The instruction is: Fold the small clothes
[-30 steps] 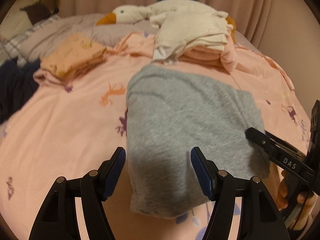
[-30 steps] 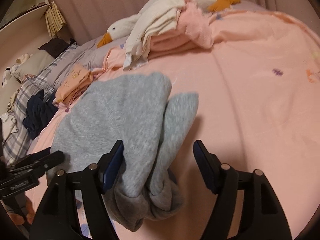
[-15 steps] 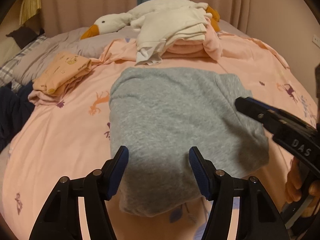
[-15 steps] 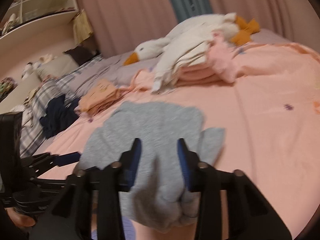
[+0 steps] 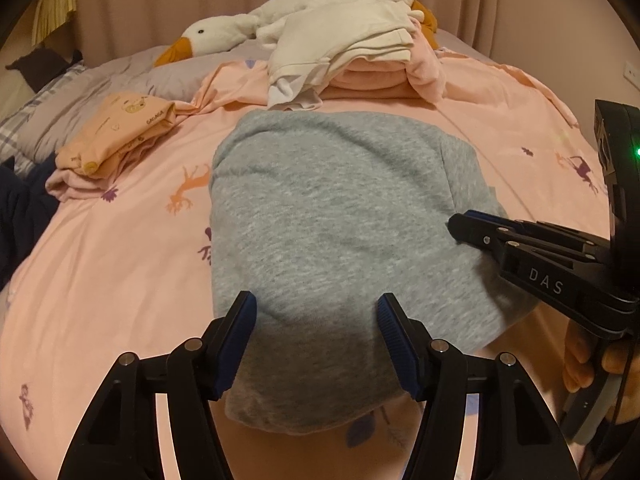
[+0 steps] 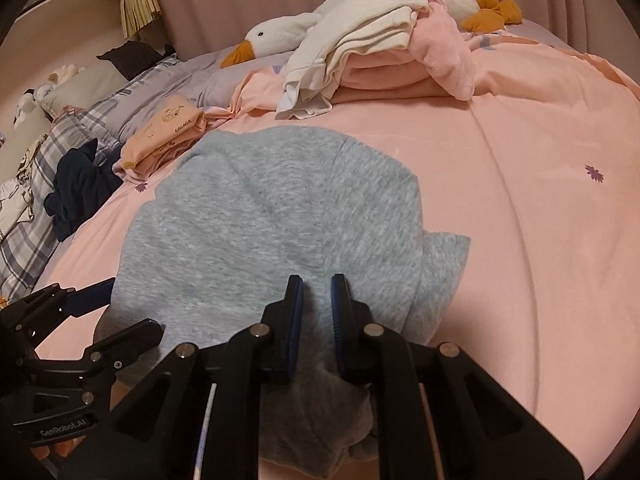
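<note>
A folded grey garment (image 5: 332,216) (image 6: 272,216) lies on the pink duvet (image 5: 120,260) in the middle of both views. My left gripper (image 5: 315,304) stands open, its blue pads (image 5: 240,332) straddling the garment's near left end without pinching it. My right gripper (image 6: 316,284) has its jaws closed on a raised ridge of the grey fabric at the near right corner. In the left wrist view that right gripper (image 5: 460,224) reaches in from the right onto the garment's edge. The left gripper (image 6: 128,308) shows at the lower left of the right wrist view.
A stack of folded white and pink clothes (image 5: 360,52) sits behind the garment, against a white goose plush (image 5: 216,36). A folded orange garment (image 5: 116,132) lies at the back left, with dark navy clothing (image 6: 76,192) and plaid pillows (image 6: 32,208) beyond. A hand (image 5: 580,360) grips the right tool.
The right gripper's jaws went from wide apart to closed on the grey fabric and shifted across the garment's corner. The left gripper stayed open and edged slightly over the garment.
</note>
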`<state>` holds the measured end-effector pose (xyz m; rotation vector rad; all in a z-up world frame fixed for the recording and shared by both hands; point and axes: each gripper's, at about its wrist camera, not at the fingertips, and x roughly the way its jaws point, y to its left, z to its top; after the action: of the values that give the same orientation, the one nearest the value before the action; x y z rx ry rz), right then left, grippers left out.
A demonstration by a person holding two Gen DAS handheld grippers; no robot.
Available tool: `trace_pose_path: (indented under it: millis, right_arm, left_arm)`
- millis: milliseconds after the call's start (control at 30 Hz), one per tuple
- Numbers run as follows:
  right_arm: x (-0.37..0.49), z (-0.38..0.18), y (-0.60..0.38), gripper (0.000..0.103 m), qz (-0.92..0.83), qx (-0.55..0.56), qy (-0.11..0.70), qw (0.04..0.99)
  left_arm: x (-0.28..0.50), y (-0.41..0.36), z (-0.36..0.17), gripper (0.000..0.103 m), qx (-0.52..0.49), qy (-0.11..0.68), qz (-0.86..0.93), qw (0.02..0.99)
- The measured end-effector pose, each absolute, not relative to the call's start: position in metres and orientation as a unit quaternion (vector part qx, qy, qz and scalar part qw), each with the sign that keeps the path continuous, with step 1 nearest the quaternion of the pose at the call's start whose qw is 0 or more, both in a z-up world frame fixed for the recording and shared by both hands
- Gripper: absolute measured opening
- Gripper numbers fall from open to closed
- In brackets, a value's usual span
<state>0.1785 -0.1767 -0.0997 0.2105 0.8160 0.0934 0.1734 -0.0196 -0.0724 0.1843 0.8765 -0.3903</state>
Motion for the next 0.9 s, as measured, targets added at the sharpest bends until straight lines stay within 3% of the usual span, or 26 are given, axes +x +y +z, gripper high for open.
trace_pose_path:
  millis: [167, 367, 900]
  right_arm:
    - [0.176, -0.099, -0.177, 0.013, 0.045, 0.106, 0.393, 0.912]
    - [0.164, -0.086, -0.17, 0.02, 0.043, 0.091, 0.377, 0.921]
    - [0.141, -0.088, -0.157, 0.019, 0.027, 0.059, 0.387, 0.92]
  left_arm:
    - [0.174, -0.015, -0.071, 0.063, 0.077, 0.426, -0.187, 0.882]
    - [0.172, -0.005, -0.07, 0.063, 0.048, 0.437, -0.182, 0.879]
    - [0.171, 0.008, -0.08, 0.063, 0.018, 0.452, -0.186, 0.872]
